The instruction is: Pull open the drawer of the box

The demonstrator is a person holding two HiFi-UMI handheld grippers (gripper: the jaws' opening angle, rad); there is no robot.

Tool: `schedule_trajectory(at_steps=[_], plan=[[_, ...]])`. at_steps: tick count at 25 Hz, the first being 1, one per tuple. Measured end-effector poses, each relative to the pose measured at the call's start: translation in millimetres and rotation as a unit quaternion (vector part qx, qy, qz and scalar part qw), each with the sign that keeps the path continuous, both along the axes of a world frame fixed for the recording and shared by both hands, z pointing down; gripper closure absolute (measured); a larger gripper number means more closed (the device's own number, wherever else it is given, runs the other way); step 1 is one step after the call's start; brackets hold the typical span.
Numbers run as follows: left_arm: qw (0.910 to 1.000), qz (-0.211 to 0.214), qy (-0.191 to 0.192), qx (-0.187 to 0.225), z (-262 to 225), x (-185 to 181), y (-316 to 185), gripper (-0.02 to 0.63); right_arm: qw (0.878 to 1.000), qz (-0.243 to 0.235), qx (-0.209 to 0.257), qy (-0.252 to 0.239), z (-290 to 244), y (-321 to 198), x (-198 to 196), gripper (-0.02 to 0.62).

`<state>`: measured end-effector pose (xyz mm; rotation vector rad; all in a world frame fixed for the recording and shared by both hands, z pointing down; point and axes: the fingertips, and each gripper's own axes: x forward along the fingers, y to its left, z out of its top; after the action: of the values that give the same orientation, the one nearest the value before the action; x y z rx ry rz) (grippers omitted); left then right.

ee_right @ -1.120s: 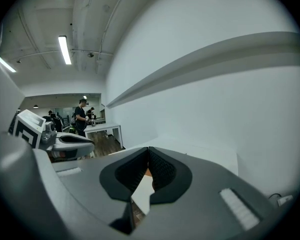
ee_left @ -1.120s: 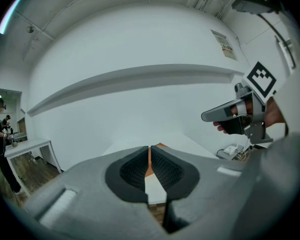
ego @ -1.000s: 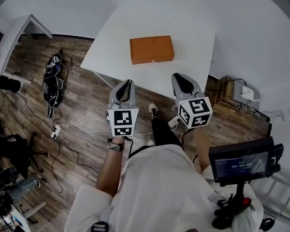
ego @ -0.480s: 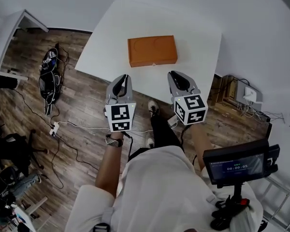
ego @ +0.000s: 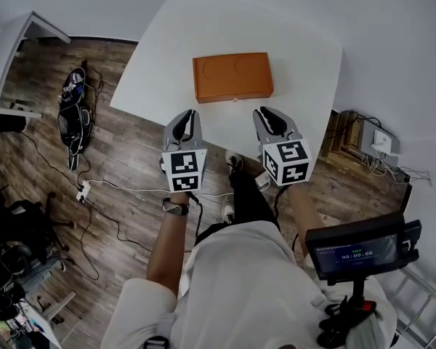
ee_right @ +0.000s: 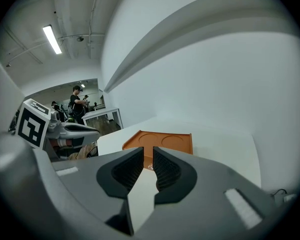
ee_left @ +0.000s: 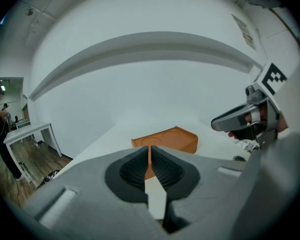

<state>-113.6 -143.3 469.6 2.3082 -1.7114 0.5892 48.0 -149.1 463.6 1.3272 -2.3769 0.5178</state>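
A flat, rectangular orange box [ego: 232, 77] with two shallow round recesses in its top lies level near the middle of the white worktop [ego: 305, 57], its drawer pushed in, a small pale knob [ego: 234, 100] on its near side.

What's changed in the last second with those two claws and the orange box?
The left gripper and right gripper both moved forward to the table's near edge, closer to the orange box. The right gripper's jaws are opening, with nothing between them. Nothing was grasped or released. The box stayed put, drawer closed; the left gripper is shut and empty.
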Motion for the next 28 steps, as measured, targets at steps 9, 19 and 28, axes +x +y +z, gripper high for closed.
schedule_trajectory(at_steps=[9,19,28], plan=[[0.9998,-0.013,0.007,-0.012,20.7,-3.1,-15.6,0.566,1.0,-0.009,-0.01,0.015,29.0,1.7,-5.1,0.515],[0.998,-0.027,0.039,-0.042,58.4,-3.3,-56.3,0.538,0.999,-0.013,-0.028,0.025,76.9,-30.5,-8.7,0.497],[0.9961,-0.024,0.041,-0.074,88.8,-18.8,-70.4,0.523,0.997,-0.015,-0.068,0.03,113.1,-38.3,-34.6,0.486]])
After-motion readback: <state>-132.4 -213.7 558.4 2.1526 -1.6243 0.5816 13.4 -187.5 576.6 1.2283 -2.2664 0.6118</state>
